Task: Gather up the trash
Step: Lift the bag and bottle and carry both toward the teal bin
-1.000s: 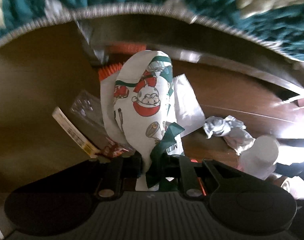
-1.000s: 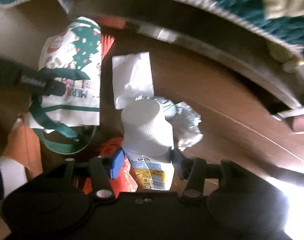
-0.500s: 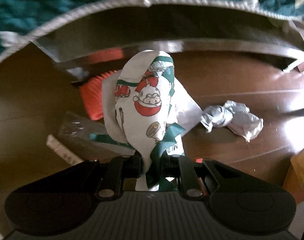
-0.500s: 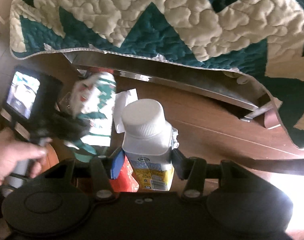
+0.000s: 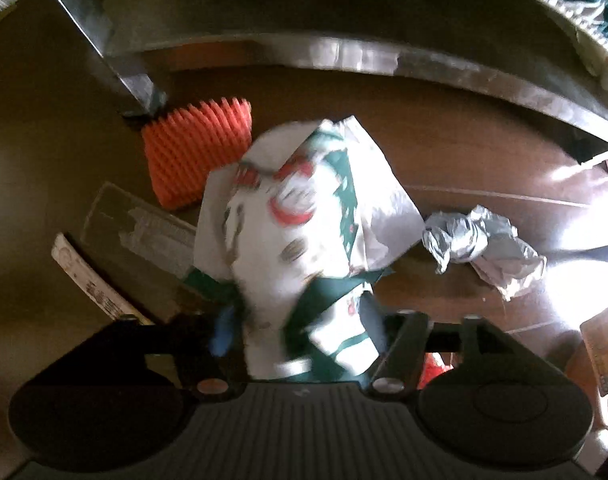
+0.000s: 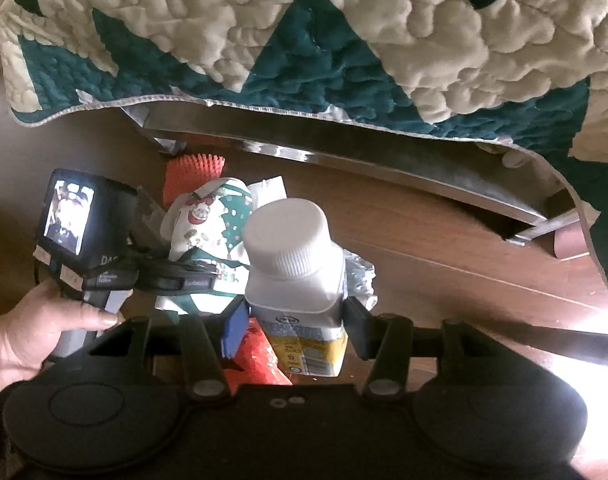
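Note:
A Christmas-print bag with green handles slumps on the wooden floor, blurred, between the fingers of my left gripper. Its jaws are opening and stand wide on either side of the bag's top without pressing it. The same bag shows in the right wrist view, left of the bottle. My right gripper is shut on a white plastic bottle with a ribbed cap and yellow label, held off the floor. A crumpled foil ball lies to the right of the bag.
An orange ridged item, a clear plastic pack and a flat white-edged box lie left of the bag. A red wrapper is under the bottle. A metal bed rail and quilt bound the far side. A hand grips the left tool.
The left jaws have let go of the bag's green handle and spread apart, and the gripper sank toward the floor. The right gripper rose with the bottle, bringing the quilt into view.

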Demonstrator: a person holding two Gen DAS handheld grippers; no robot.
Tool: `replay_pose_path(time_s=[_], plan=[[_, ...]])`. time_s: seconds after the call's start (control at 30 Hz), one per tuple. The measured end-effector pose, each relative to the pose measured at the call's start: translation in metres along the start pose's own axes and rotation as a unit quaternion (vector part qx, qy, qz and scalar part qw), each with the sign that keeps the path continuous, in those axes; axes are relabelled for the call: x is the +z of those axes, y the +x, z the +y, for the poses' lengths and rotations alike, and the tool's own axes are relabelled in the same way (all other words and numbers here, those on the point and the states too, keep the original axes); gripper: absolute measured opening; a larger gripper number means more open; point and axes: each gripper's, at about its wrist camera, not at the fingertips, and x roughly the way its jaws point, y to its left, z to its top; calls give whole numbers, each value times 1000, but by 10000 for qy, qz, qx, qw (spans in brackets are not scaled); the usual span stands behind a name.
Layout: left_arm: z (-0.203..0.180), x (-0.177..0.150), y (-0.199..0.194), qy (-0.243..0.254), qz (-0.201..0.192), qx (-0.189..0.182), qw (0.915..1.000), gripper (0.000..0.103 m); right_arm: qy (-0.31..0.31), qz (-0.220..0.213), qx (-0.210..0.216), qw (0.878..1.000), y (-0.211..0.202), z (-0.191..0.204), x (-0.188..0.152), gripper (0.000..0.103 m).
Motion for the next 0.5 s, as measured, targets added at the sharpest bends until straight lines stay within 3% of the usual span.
replay_pose_path(time_s=[0.17, 0.37, 0.5], plan=[[5, 12, -6, -3, -254, 139, 9996, 66, 144, -21, 16, 9999, -3, -6, 0, 51], [0, 31, 13, 551, -320, 384, 9972, 66, 239, 38, 129, 9996, -2, -9, 0, 51], [6, 49, 31, 367, -306, 407, 9980, 66, 229, 106, 158, 9996, 1, -5, 1, 51]])
